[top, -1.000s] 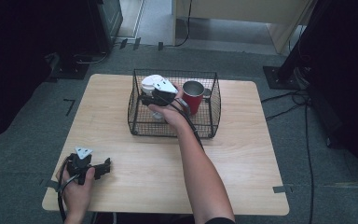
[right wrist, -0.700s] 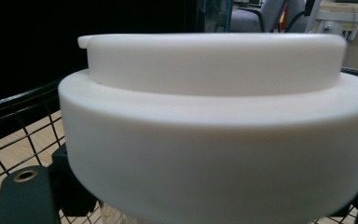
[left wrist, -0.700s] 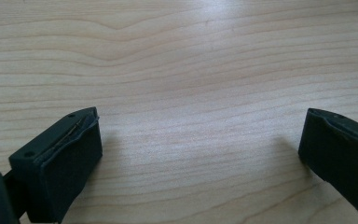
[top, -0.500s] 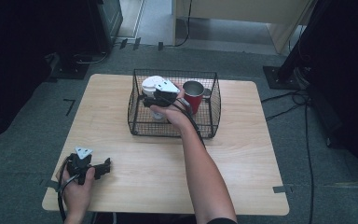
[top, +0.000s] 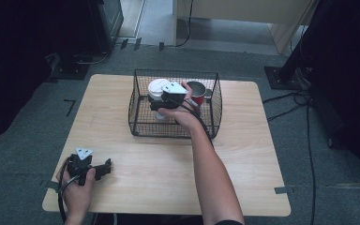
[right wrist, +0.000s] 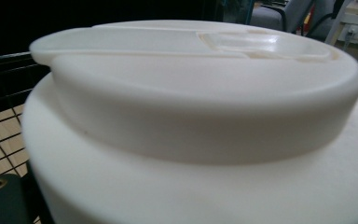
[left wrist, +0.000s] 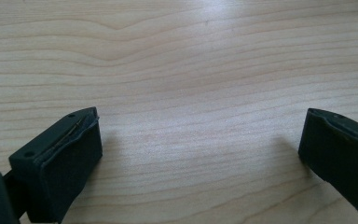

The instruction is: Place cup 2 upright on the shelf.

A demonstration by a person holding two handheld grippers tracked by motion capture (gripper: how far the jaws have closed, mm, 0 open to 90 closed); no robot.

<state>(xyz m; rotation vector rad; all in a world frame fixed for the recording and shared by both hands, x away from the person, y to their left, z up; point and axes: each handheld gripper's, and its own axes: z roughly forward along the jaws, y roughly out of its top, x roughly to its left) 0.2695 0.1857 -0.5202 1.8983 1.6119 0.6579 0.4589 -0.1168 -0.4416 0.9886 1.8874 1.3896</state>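
Note:
A white lidded cup point(top: 157, 87) stands in the left half of a black wire basket point(top: 168, 134) at the back middle of the wooden table point(top: 243, 164). My right gripper point(top: 158, 104) reaches into the basket from the near side, shut on the cup's body. In the right gripper view the cup point(right wrist: 191, 116) looms very close, hiding most of both jaws. My left gripper point(top: 104, 167) rests near the table's front left corner, held by a hand. Its jaws stand wide open over bare wood point(left wrist: 200, 154), nothing between them.
A red cup point(top: 198, 91) stands in the basket's right half, just beyond the right hand. The person's right forearm point(top: 208, 168) stretches across the middle of the table. Black stands and cables lie on the grey floor around the table.
The right hand and its gripper have shifted slightly at the white cup inside the basket. The left gripper has stayed put.

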